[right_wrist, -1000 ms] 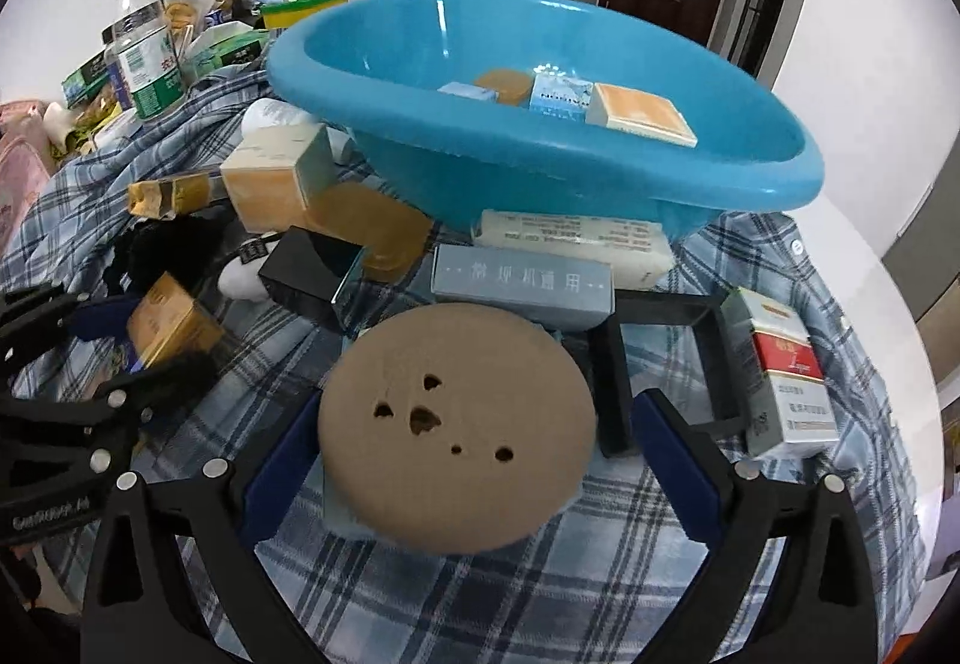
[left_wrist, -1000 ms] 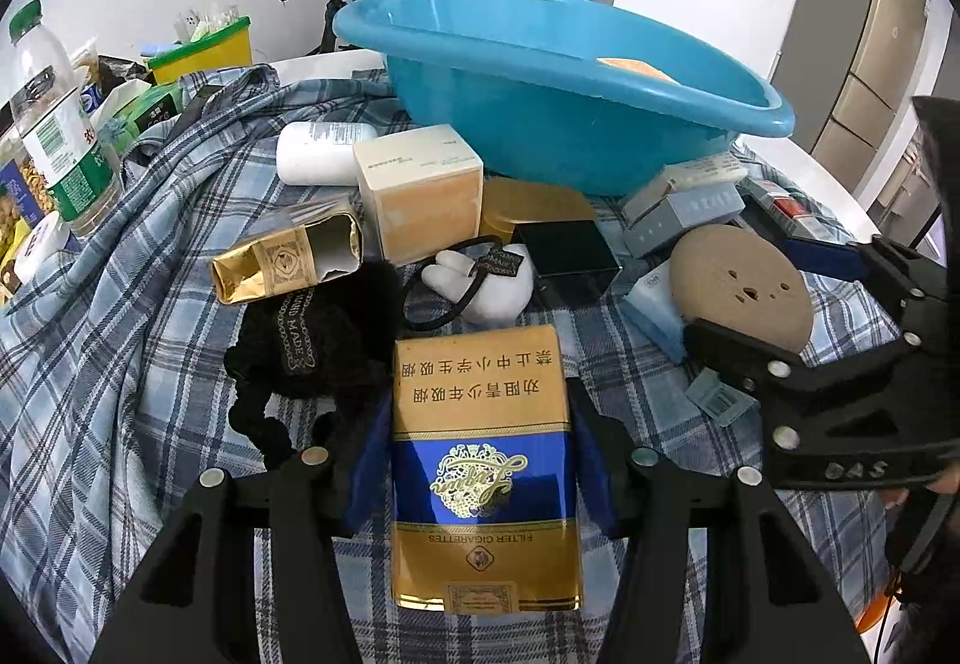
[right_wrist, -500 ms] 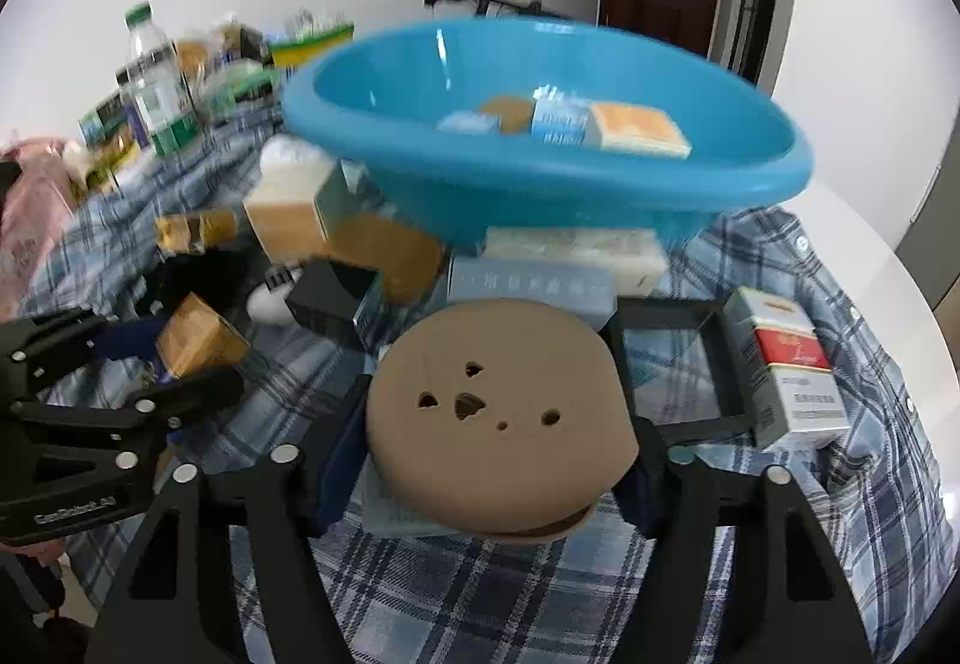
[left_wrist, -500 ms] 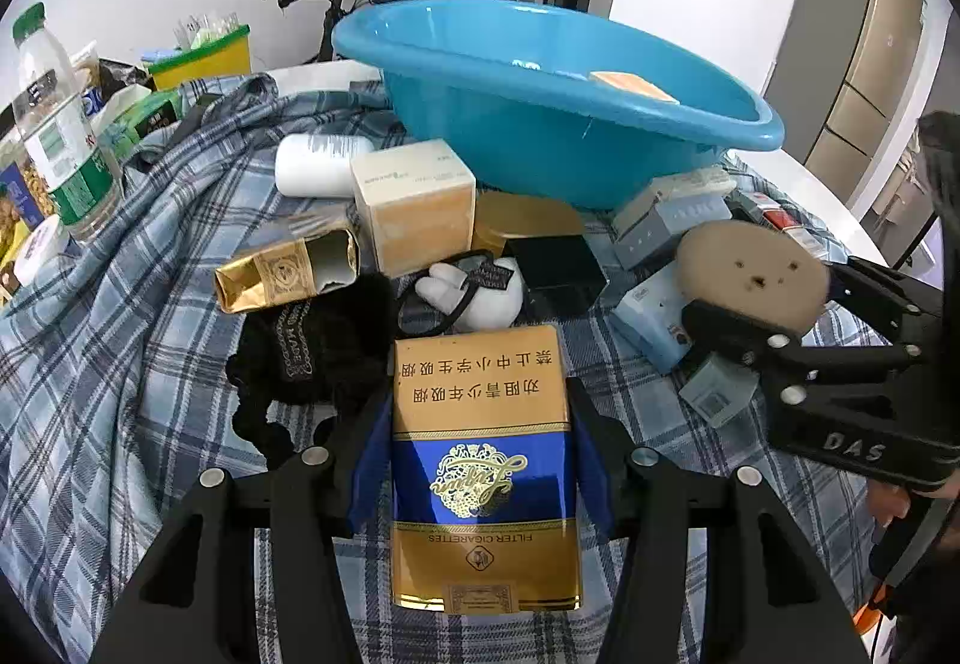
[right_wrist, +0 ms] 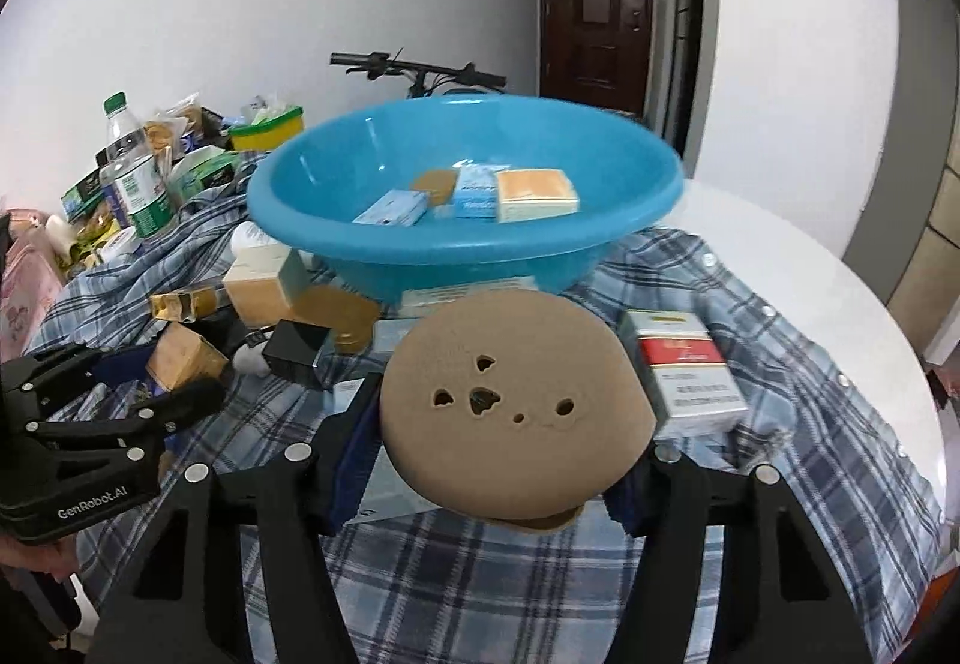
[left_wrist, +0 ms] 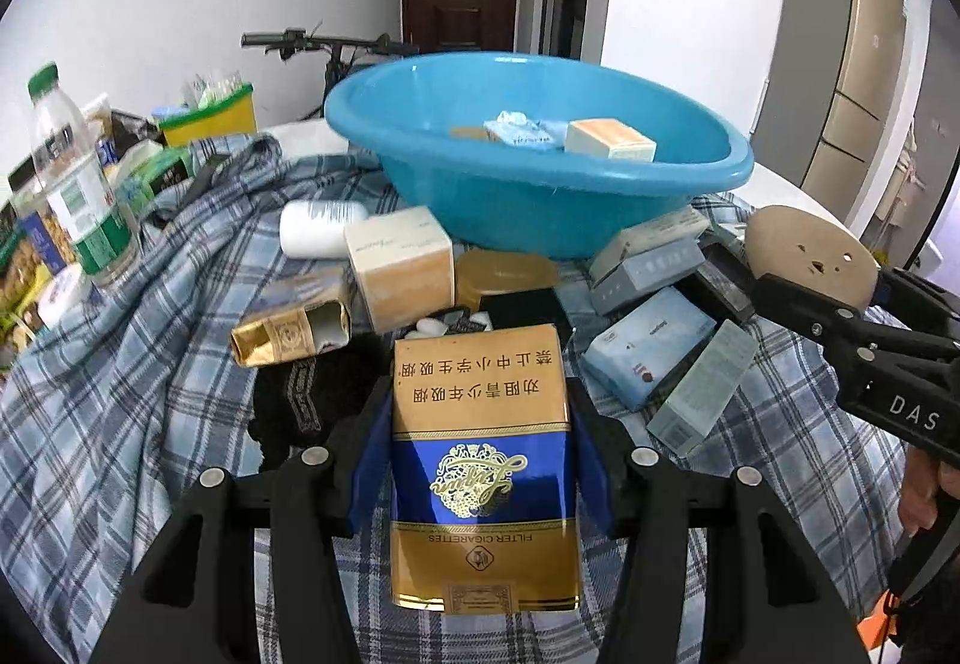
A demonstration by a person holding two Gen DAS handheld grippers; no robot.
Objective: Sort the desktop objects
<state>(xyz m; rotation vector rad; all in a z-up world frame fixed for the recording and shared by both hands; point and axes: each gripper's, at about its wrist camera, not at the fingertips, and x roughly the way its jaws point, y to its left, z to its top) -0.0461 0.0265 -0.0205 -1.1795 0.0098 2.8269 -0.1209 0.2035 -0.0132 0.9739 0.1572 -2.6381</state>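
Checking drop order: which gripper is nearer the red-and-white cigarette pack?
Right. The right gripper, holding the tan disc, is just beside the red-and-white cigarette pack; the left gripper sits across the clutter.

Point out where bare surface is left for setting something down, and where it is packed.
Free: the white tabletop right of the blue basin, the plaid cloth nearest the camera, and cloth left of the gold pack. Crowded: the boxes in front of the basin and the far-left clutter by the water bottle.
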